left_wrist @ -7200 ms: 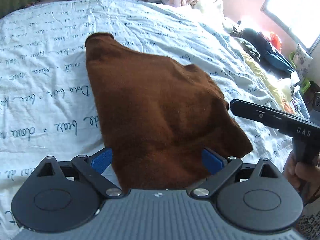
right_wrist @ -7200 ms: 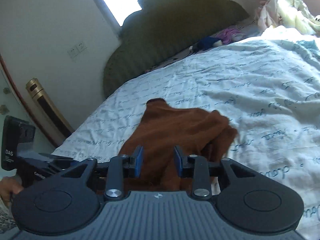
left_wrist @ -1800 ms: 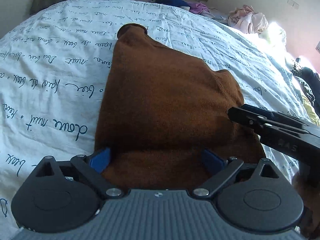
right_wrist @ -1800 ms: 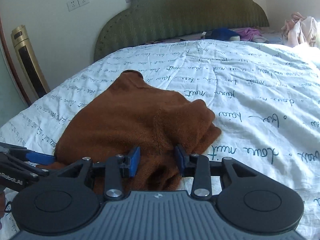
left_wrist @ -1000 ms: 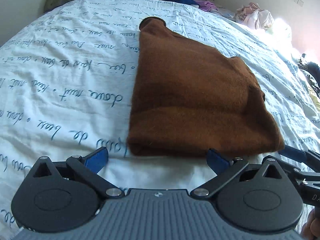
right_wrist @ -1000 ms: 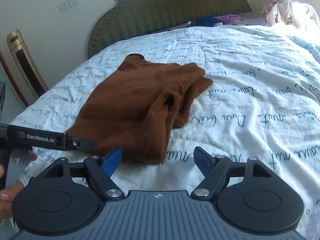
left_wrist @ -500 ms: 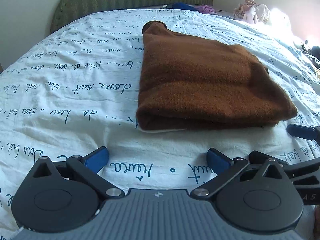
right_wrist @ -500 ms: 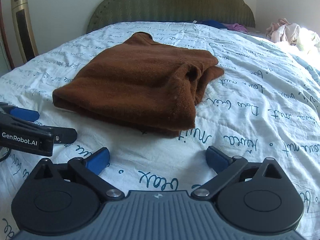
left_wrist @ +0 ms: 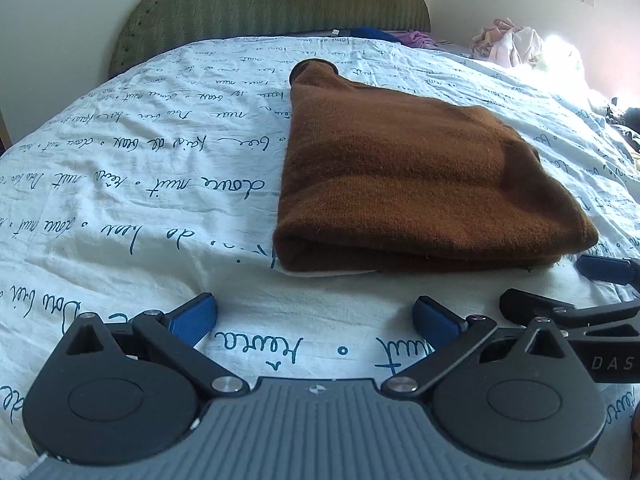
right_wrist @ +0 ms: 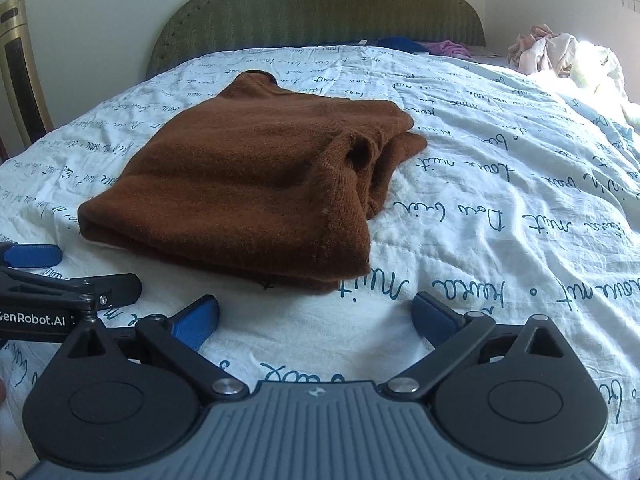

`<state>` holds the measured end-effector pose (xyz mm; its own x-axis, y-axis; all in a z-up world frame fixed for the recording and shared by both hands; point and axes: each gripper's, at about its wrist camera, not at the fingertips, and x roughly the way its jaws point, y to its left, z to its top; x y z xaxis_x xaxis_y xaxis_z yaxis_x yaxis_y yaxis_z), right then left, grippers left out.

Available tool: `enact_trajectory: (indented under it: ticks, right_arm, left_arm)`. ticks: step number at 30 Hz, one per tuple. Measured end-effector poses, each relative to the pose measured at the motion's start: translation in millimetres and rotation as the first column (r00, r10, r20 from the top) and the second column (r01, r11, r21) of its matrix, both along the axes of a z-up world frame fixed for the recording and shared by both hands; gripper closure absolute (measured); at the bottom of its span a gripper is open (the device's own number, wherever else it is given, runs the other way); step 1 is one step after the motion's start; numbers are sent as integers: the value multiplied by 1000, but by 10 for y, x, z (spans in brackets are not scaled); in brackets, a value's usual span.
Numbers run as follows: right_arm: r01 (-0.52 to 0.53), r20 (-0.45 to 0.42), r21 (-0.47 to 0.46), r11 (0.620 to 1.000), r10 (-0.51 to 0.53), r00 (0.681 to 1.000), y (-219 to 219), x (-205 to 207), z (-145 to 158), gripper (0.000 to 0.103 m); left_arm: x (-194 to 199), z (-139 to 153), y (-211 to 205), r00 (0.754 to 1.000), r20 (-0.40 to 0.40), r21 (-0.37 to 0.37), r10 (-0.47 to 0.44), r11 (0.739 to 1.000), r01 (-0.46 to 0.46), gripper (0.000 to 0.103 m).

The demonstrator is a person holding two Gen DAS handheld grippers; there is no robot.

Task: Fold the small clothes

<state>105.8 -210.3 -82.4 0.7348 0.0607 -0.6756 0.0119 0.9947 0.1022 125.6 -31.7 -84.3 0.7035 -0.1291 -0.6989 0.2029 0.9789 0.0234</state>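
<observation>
From my left wrist view, white capitals "DAS" stand on the black body of the right claw point(left_wrist: 608, 296) at the right edge of the frame; the rest of that word is cut off. From my right wrist view, white lettering "GenRobot.AI", its first letter clipped by the edge, stands on the black body of the left claw point(right_wrist: 72, 276) at the lower left. The white quilted bedspread point(right_wrist: 520, 216) is printed all over with teal handwritten script; I can make out "nuit" and "Dou" in the right half of that frame, the rest I cannot read with confidence.

Two low views toward headboard point(left_wrist: 276, 4)
</observation>
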Motion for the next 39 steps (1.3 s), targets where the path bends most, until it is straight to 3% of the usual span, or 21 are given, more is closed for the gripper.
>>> enact_trajectory:
  ticks: [39]
  right_arm:
    - [4,0,5,1000,-4,1000,13,-6,-3,0]
  left_arm:
    - [-21,-3,-12,1000,1,9,-13,1000,13,0]
